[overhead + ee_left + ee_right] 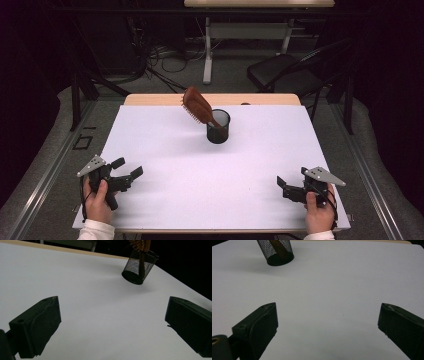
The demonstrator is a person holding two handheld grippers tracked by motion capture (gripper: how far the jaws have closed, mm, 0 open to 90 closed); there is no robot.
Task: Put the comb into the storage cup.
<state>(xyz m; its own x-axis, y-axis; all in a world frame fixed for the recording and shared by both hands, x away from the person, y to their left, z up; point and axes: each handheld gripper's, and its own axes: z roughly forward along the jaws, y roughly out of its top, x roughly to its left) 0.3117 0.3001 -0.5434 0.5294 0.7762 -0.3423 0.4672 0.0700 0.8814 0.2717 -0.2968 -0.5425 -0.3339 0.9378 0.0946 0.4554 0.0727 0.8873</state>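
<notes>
At the near edge of the white table (pixel 165 150), the left gripper (pixel 129 169) sits at the left corner and the right gripper (pixel 281 183) at the right corner, each held in a hand and well apart from one another. Both have their jaws spread wide with nothing between them, just bare tabletop. Farther off, toward the far middle of the table, stands a black mesh cup (pixel 218 127). A brown hairbrush (pixel 196 106) rests in it handle down, its head leaning out up and to the left.
</notes>
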